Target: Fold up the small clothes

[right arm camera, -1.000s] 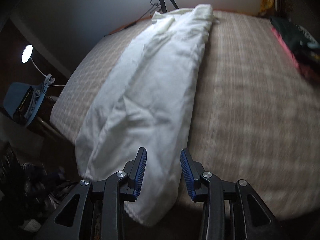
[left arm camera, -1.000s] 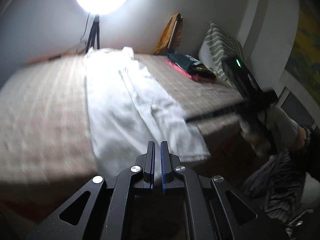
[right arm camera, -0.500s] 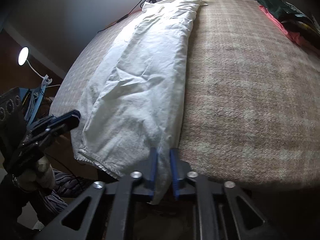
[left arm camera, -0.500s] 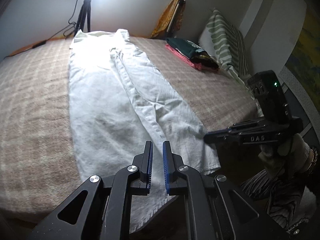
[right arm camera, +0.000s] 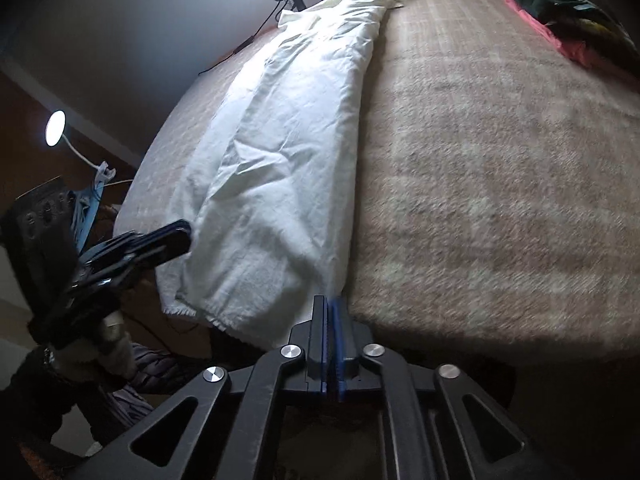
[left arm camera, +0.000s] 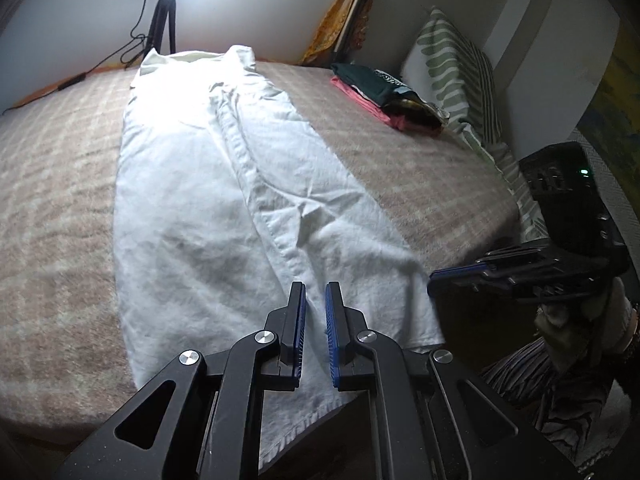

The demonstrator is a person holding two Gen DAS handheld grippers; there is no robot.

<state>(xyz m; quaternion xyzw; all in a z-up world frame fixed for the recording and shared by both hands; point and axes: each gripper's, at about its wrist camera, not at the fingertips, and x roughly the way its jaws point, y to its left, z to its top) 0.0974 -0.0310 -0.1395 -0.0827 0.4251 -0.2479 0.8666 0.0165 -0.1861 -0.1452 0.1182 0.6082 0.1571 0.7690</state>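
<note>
A long white garment (left arm camera: 224, 184) lies stretched along the bed, its hem hanging over the near edge; it also shows in the right wrist view (right arm camera: 280, 152). My left gripper (left arm camera: 315, 300) hovers over the hem with its jaws slightly apart and nothing between them. My right gripper (right arm camera: 329, 308) is shut on the hem's right corner at the bed edge. The right gripper also shows in the left wrist view (left arm camera: 472, 276), and the left gripper in the right wrist view (right arm camera: 160, 240).
The bed has a beige checked blanket (left arm camera: 400, 160). A stack of folded clothes (left arm camera: 384, 96) and a green striped pillow (left arm camera: 456, 64) lie at the far right. A tripod light (left arm camera: 164, 20) stands behind the bed. A desk lamp (right arm camera: 56, 132) is to the left.
My right gripper closed from open onto the garment's hem corner. My left gripper moved in over the hem and its jaws opened slightly.
</note>
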